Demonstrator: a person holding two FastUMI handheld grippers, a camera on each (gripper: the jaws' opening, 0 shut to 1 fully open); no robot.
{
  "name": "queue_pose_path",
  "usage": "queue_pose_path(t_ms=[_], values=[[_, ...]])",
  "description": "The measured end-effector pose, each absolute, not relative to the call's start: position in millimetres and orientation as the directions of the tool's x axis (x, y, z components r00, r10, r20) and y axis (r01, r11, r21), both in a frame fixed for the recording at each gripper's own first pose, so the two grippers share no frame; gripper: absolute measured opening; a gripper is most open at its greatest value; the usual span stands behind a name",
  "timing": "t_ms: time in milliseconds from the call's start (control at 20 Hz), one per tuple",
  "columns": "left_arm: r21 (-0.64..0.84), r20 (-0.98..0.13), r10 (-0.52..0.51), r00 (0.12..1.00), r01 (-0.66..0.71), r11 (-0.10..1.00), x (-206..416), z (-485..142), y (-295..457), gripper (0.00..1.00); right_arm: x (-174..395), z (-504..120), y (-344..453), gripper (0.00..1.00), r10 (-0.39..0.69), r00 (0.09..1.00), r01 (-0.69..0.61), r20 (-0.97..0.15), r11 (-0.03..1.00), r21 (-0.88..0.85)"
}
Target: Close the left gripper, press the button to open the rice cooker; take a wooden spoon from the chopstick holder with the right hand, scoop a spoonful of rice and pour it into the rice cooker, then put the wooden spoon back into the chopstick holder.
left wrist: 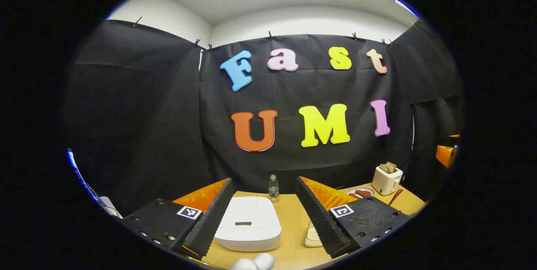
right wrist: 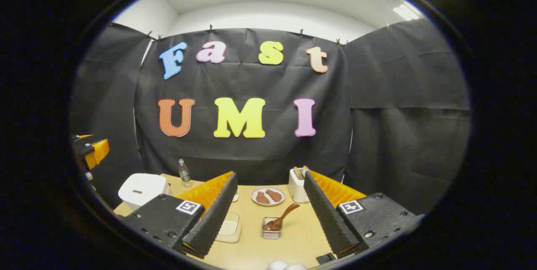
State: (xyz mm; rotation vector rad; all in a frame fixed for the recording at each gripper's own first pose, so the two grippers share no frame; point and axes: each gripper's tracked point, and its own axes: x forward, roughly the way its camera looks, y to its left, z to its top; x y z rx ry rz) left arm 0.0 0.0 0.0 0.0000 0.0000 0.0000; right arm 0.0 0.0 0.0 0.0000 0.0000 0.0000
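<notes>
Your left gripper (left wrist: pixel 263 219) sits nearest the lens in the left gripper view, its two fingers spread wide apart with nothing between them but open air above the table (left wrist: pixel 293 219). Framed in that gap is the white rice cooker (left wrist: pixel 248 224), lid down, its dark button strip facing you on the top; the fingers do not touch it. Just behind the cooker stands a small plastic bottle (left wrist: pixel 273 187). Beside the right-hand finger a pale shallow container (left wrist: pixel 312 236) peeks out, partly hidden. Farther right you see a white toaster (left wrist: pixel 387 179) with bread slices in it, a plate (left wrist: pixel 358 193) of brown food in front of it, and the handle of the wooden spoon (left wrist: pixel 395 197) slanting up.

Your right gripper (right wrist: pixel 269 219) is likewise released, fingers wide and empty, held above the table. Between them stands the chopstick holder (right wrist: pixel 272 228), a small clear container, with the spoon standing in it, bowl down and handle leaning up to the right. Behind it lies the plate, with the toaster just to its right. The pale container lies beside the left-hand finger. Well to the left stands the cooker, closed, with the bottle behind it. At the far left edge, part of your other gripper shows, well apart from everything on the table.
</notes>
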Motion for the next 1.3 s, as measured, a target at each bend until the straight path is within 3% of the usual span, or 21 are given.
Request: queue_pose_path(t_ms=[1100,1300], values=[[-0.026,0.040,-0.023,0.999,0.024,0.999,-1.0,15.4,-10.6,0.93,3.9,3.3,-5.0,1.00,0.001,1.000,-0.001,-0.007,1.000,-0.015],[-0.027,0.077,0.045,0.996,-0.043,0.999,-1.8,23.3,7.1,0.00,6.0,3.7,-4.9,1.00,-0.005,1.000,0.005,-0.003,1.000,-0.026]])
